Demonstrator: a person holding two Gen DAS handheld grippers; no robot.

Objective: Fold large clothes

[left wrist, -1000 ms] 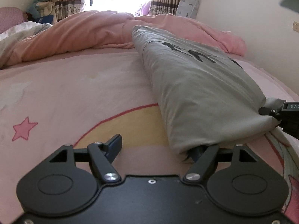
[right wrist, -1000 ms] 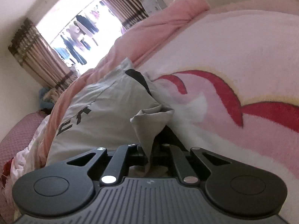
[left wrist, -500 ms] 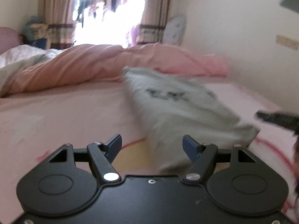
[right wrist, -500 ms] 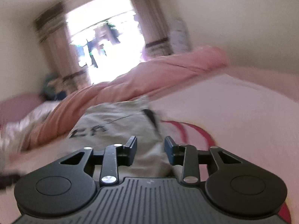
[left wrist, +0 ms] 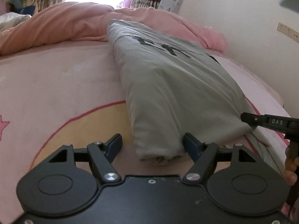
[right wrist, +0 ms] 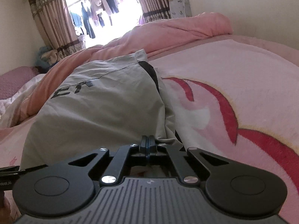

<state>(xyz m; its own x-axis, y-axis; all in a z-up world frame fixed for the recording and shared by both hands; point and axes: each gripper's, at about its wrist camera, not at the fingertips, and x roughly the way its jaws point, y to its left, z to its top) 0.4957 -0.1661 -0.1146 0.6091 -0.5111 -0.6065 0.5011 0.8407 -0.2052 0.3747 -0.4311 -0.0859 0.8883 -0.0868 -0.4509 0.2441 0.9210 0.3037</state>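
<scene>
A grey garment with black lettering [left wrist: 168, 85] lies folded in a long strip on the pink bed, running away from me; it also shows in the right wrist view [right wrist: 97, 108]. My left gripper [left wrist: 152, 143] is open, its jaws standing either side of the garment's near left corner. My right gripper [right wrist: 148, 143] is shut on the garment's near right corner; its tip shows in the left wrist view [left wrist: 250, 118] at the cloth's edge.
A bunched pink duvet [left wrist: 65, 24] lies across the far end of the bed. The bed cover [right wrist: 233, 93] has red and yellow patterns. A wall [left wrist: 252, 18] runs close along the right side. Curtains and a bright window [right wrist: 104, 13] are beyond.
Both grippers lifted away and came back to the garment's near end. The right gripper opened, then shut on the near right corner. The left gripper now straddles the near left corner.
</scene>
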